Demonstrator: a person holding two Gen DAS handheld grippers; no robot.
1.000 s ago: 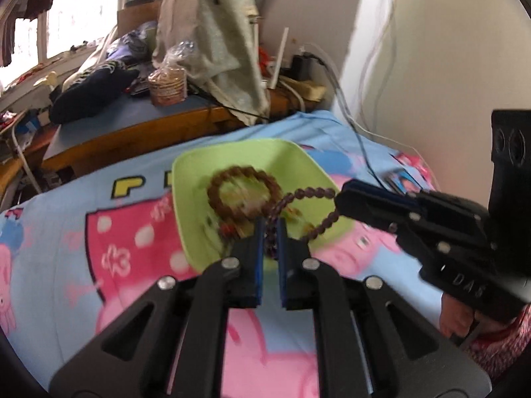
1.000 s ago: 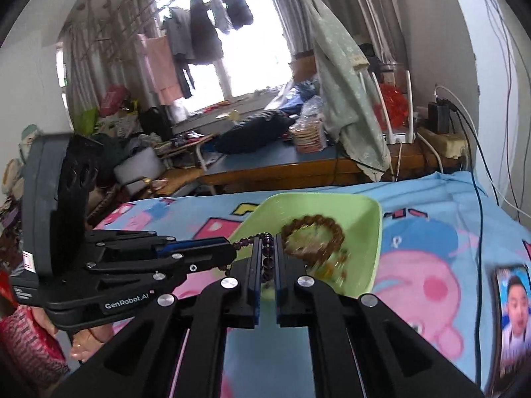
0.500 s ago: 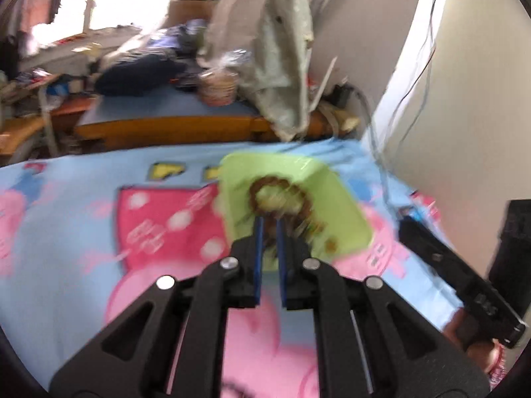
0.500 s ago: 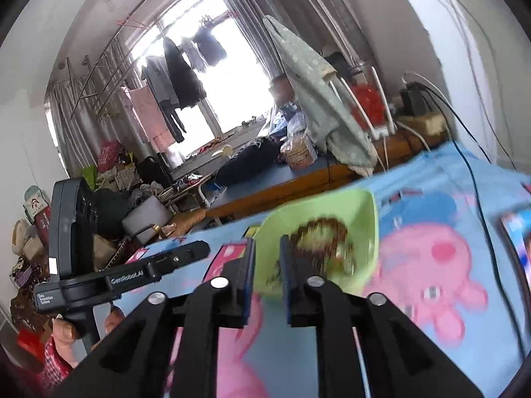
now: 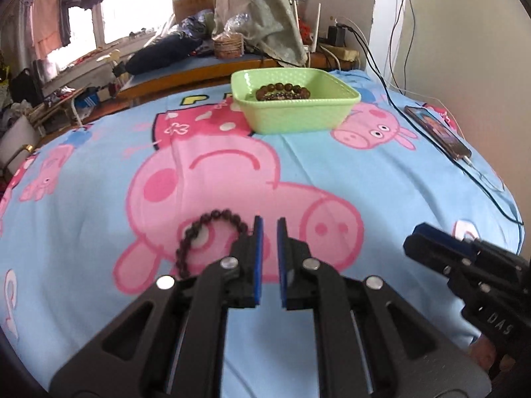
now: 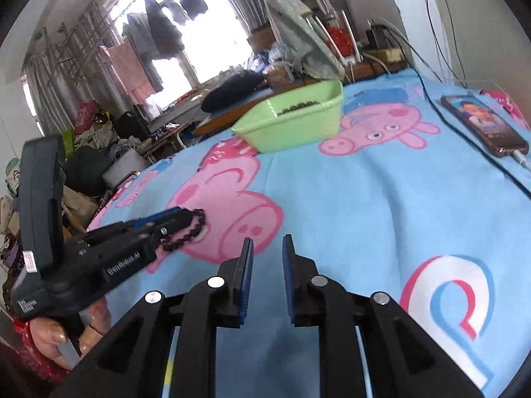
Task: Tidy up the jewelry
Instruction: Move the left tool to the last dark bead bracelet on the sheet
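Note:
A green basket [image 5: 298, 117] stands at the far side of the bed and holds brown bead bracelets [image 5: 282, 91]; it also shows in the right wrist view [image 6: 298, 129]. A dark bead bracelet [image 5: 205, 232] lies on the blanket just left of my left gripper [image 5: 268, 232], touching the outside of the left finger. The left jaws stand slightly apart with nothing between them. In the right wrist view the bracelet [image 6: 187, 232] lies by the left gripper's tip [image 6: 172, 215]. My right gripper [image 6: 267, 248] is open and empty over the blanket.
A cartoon-pig blanket [image 5: 381, 182] covers the bed. A phone [image 5: 438, 131] on a charging cable lies near the right edge; it also shows in the right wrist view [image 6: 481, 126]. A cluttered desk [image 5: 212, 63] stands behind the basket.
Both grippers pulled back from the basket toward the near side of the bed. The dark bracelet, held between them a second ago, now hangs outside the left finger. Both jaws opened.

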